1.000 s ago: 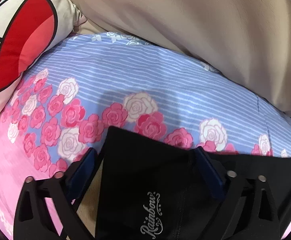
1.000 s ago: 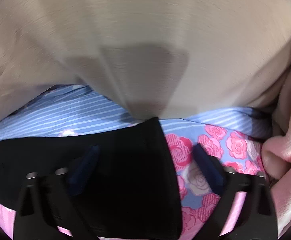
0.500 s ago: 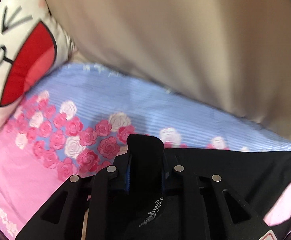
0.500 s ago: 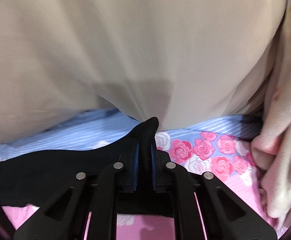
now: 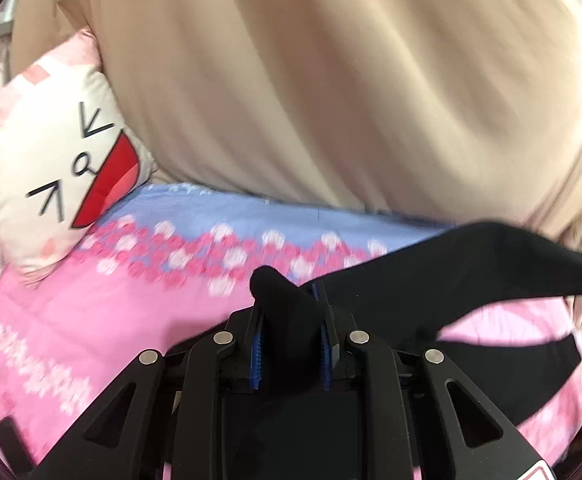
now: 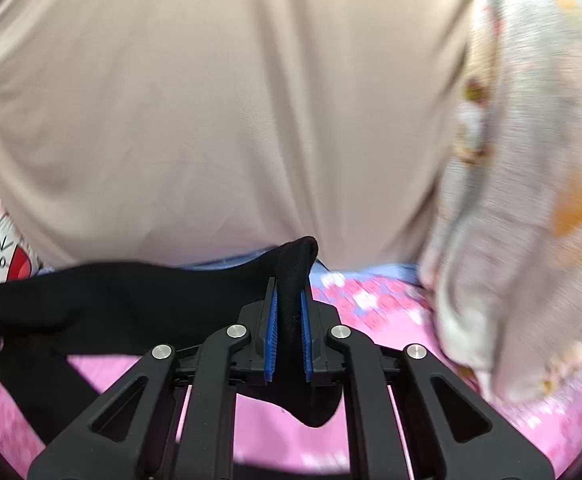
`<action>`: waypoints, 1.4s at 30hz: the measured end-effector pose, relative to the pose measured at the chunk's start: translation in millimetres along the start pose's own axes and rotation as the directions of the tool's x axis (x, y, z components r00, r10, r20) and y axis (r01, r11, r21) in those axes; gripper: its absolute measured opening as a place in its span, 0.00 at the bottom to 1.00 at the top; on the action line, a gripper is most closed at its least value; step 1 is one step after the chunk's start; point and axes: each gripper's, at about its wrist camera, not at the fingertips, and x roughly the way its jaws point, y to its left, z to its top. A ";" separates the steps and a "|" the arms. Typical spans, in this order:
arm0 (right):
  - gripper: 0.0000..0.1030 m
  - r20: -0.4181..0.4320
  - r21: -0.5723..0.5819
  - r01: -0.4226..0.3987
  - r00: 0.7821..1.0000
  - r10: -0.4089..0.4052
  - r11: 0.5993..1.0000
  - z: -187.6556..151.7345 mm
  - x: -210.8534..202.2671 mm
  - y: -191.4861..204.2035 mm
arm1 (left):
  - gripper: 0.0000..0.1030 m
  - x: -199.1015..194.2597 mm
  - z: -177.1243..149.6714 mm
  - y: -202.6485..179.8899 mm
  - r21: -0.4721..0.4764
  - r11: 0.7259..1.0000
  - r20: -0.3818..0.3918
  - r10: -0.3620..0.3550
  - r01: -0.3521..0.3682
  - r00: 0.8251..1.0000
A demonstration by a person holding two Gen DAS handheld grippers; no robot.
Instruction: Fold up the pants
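Both tongs pinching black pants [image 5: 431,264]: left tongs [image 5: 291,344] and right tongs [image 6: 289,336] each clamp a bunched corner, cloth stretched between them above the bed.

Risk: thin bite of fabric may slip under a pull, dropping one corner and skewing the fold.

Below: pink rose bedsheet [image 5: 91,320]. Ahead: beige duvet [image 6: 211,120]; cartoon pillow [image 5: 51,168] ahead-left of the left tongs.

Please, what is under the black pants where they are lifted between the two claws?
Under the lifted black pants you see the pink bedsheet with a band of roses. Both the right claw and left claw are shut on the cloth. The sheet directly beneath the hanging parts is covered.
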 end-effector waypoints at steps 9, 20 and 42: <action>0.09 -0.206 0.052 0.069 0.977 -0.057 0.996 -142.8 -59.7 -34.9 | 0.20 19.7 -120.8 42.4 -0.042 0.993 -0.233 0.098 -0.110 0.967; 0.79 -0.177 0.175 0.169 0.974 -0.138 0.970 -179.2 -108.2 -62.3 | 0.74 -9.2 -120.8 58.4 -0.070 0.940 -0.164 0.319 -0.333 0.933; 0.51 -0.050 -0.349 0.131 0.986 -0.158 0.928 -84.4 -100.5 2.8 | 0.81 53.3 -130.8 -137.5 0.044 0.998 -0.192 0.044 -0.037 0.980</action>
